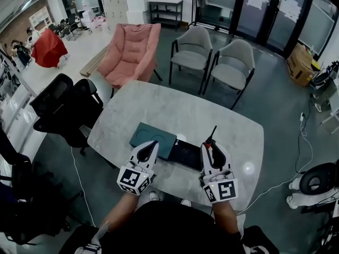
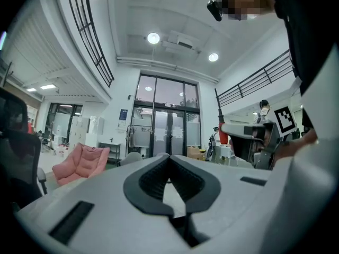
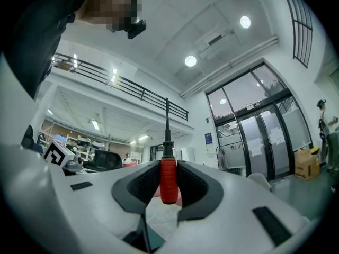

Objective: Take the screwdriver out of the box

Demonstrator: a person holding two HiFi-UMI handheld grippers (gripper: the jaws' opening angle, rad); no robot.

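Observation:
A screwdriver (image 1: 211, 138) with a red handle (image 3: 168, 179) and a thin black shaft stands upright, lifted above the table. My right gripper (image 1: 210, 148) (image 3: 168, 167) is shut on its handle. Just left of it, an open black box (image 1: 185, 153) lies on the grey table (image 1: 175, 107), with a teal lid (image 1: 153, 136) beside it. My left gripper (image 1: 152, 146) hovers at the lid's near edge. Its jaws (image 2: 169, 159) are shut with nothing between them. In the left gripper view the right gripper (image 2: 249, 136) shows at the right with the red handle.
Two grey chairs (image 1: 212, 57) and a pink armchair (image 1: 132, 52) stand beyond the table's far edge. Black office chairs (image 1: 63, 107) crowd its left side. A small white disc (image 1: 247, 168) lies on the table near the right gripper.

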